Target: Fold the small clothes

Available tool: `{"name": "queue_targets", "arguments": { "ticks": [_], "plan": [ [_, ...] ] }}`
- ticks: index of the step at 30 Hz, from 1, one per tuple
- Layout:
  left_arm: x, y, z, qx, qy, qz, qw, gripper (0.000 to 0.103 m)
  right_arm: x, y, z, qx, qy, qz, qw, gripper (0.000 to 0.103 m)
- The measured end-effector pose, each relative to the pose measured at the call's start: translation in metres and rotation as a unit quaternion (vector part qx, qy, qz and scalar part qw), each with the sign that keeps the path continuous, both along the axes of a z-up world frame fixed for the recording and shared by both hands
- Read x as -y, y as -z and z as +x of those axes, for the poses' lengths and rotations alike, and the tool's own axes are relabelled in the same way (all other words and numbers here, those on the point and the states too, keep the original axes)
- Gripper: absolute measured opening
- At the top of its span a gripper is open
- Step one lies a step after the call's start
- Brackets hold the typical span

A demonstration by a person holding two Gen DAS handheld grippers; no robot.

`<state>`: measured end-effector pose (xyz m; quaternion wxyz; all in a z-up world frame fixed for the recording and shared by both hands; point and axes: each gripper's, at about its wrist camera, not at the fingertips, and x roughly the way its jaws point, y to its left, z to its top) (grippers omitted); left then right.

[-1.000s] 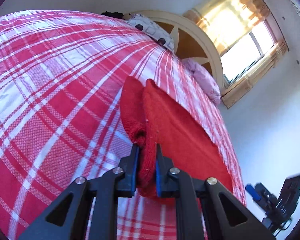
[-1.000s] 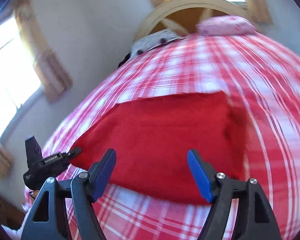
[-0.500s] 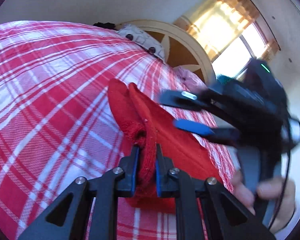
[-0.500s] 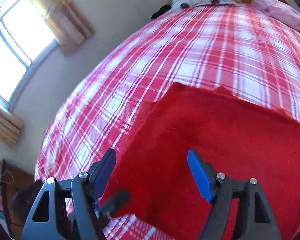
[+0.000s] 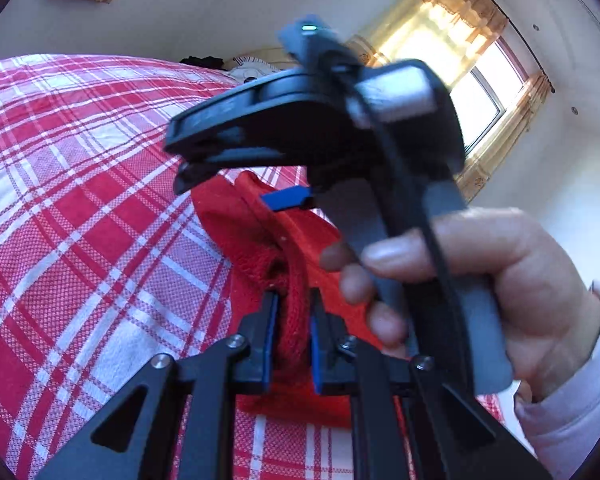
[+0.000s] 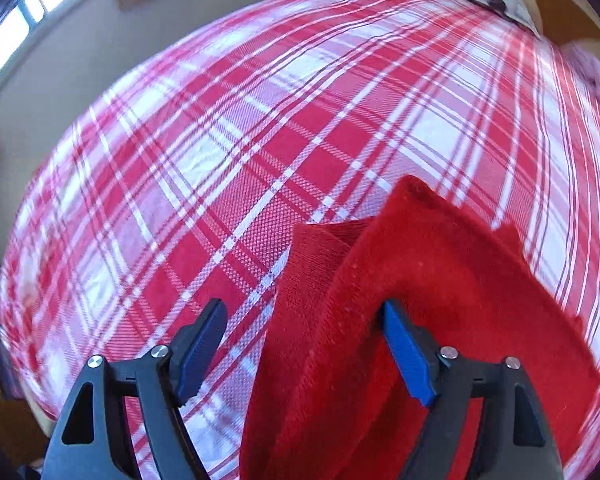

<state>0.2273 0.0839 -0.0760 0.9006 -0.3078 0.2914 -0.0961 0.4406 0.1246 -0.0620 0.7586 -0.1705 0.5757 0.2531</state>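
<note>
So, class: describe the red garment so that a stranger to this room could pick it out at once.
Find the bed under its red-and-white checked cover. On it lies the red garment, a plain knitted piece. It is the only solid, unpatterned red there, and the left tongs pinch its folded edge.

The right gripper (image 5: 236, 176) is motion-blurred and hides the headboard and most of the red cloth (image 5: 236, 220); the bed (image 6: 220, 140) edges smear.
</note>
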Motion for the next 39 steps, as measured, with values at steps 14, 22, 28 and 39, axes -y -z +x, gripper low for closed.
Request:
{"name": "queue_targets", "arguments": {
  "ticks": [14, 22, 28, 39],
  "plan": [
    [0.011, -0.002, -0.003, 0.003, 0.008, 0.003, 1.0000, 0.014, 0.023, 0.018, 0.010, 0.031, 0.015, -0.059, 0.998, 0.046],
    [0.023, -0.020, 0.000, 0.013, 0.025, 0.025, 0.9993, 0.014, 0.114, -0.020, 0.020, -0.028, 0.137, 0.177, 0.974, 0.022],
    [0.056, -0.044, 0.001, 0.045, 0.070, 0.055, 0.9950, 0.014, 0.189, -0.041, 0.007, -0.033, 0.197, 0.293, 0.935, 0.020],
    [0.169, -0.055, -0.012, 0.069, 0.192, 0.112, 0.9726, 0.014, 0.352, -0.031, -0.036, -0.007, 0.290, 0.385, 0.876, 0.018]
  ]
}}
